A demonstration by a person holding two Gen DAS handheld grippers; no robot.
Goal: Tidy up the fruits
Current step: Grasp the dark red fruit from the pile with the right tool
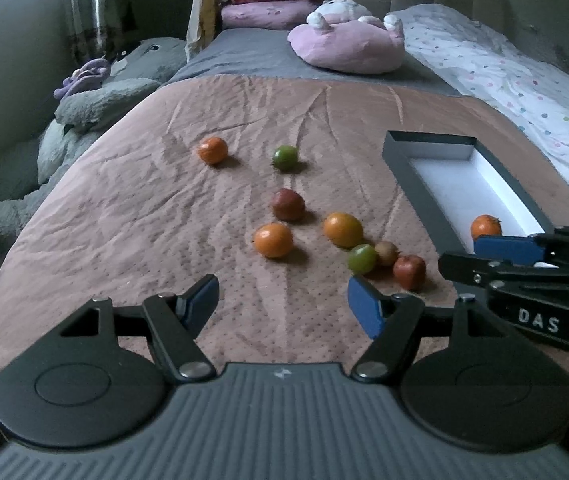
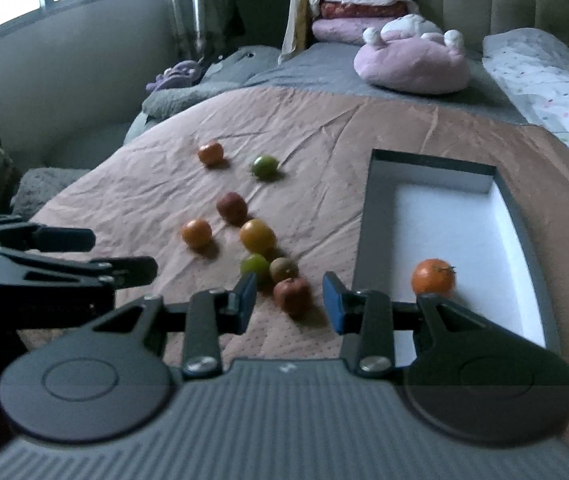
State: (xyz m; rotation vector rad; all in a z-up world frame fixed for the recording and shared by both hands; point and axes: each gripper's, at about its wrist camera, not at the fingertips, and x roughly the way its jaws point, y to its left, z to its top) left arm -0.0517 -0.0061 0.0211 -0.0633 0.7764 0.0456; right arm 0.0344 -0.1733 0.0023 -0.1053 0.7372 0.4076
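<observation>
Resting alone in box (image 2: 368, 216): round orange tangerine (image 2: 432, 277).

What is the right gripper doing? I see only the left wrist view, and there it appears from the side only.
Observer: The right gripper is open and holds nothing; the red fruit lies just ahead of the gap between its fingers.
Operator: Does the box hide more fruit behind that gripper?
Observer: No more shows. Only the orange lies on the white floor of the box, near its close end.
</observation>
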